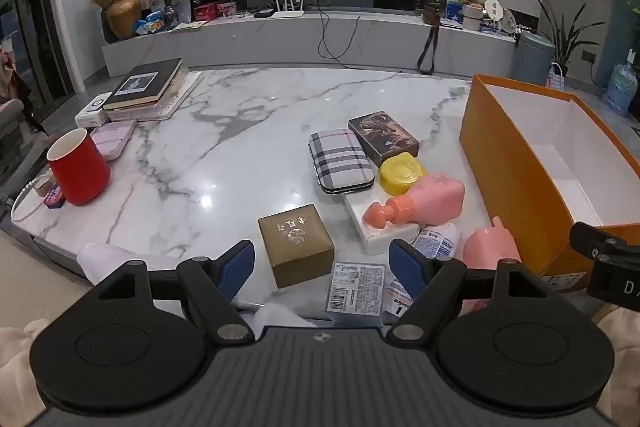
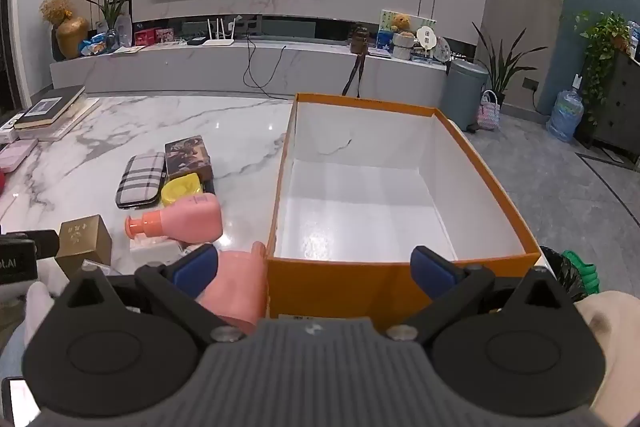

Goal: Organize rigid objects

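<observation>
Both grippers hang with jaws spread wide and nothing in them, the left gripper (image 1: 322,265) above the gold box (image 1: 296,245) at the marble table's (image 1: 224,131) near edge, the right gripper (image 2: 314,269) before the orange box (image 2: 344,281) beside the pink bottle (image 2: 184,221).

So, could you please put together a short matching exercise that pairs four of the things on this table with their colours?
Things:
1. pump bottle
2. open box
3. cup
4. small round container

Colours:
A. red
B. yellow
C. pink
D. orange outside, white inside

Pairs: 1-C, 2-D, 3-A, 4-B
</observation>
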`<state>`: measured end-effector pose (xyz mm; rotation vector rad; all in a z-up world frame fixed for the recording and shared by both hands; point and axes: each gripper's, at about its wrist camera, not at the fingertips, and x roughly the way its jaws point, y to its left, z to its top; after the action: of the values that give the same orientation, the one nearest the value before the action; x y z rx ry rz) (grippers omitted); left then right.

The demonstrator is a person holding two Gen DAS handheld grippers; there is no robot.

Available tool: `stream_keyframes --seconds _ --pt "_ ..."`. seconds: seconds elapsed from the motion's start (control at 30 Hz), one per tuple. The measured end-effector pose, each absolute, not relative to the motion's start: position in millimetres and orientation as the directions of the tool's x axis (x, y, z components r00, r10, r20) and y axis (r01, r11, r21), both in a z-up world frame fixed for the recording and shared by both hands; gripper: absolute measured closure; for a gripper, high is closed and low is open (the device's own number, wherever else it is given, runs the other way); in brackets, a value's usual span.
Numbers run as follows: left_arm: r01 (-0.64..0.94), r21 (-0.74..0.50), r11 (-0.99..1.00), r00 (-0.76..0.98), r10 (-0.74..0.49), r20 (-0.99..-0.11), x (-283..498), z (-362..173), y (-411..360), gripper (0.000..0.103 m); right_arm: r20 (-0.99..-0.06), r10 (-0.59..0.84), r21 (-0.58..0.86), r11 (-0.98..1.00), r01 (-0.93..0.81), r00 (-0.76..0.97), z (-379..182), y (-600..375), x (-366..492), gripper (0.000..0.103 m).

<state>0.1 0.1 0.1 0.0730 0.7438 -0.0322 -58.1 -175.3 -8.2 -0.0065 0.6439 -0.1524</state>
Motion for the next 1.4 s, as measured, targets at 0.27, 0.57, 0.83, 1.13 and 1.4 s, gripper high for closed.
stream_keyframes --seconds 0.27,0.57,0.83,1.13,1.4 --pt "0.069 -0.014 0.998 0.731 -0.06 -0.68 -0.2 -1.5 5.3 0.017 -0.603 -0.139 -0.05 0.989 0.137 0.786 -11.3 -173.5 -57.3 0.002" --pt "0.089 -0.01 0.996 0.724 -0.072 -0.686 -0.2 -2.8 -1.5 0.017 -0.617 -0.133 -0.039 0.99 0.139 0.776 -10.5 -175.7 -56.5 0.002" --pt "0.093 -0.01 0.996 0.721 -0.074 -0.689 -1.1 -3.5 -1.3 0.017 -0.624 -0.134 -0.036 0.989 0.143 0.77 -11.1 -176.5 -55.2 0.002" --pt "0.083 -0.013 0.996 0.709 -0.069 -0.701 1.2 -5.9 -0.2 0.017 -0.638 -0.136 -0.035 0.988 0.148 0.758 -15.1 -177.2 -53.1 0.002" --pt "0.081 -0.014 0.997 0.708 -0.068 -0.703 0.7 -7.6 0.8 0.017 -0.643 -0.138 -0.035 0.988 0.151 0.754 -16.3 -177.5 -52.2 0.002"
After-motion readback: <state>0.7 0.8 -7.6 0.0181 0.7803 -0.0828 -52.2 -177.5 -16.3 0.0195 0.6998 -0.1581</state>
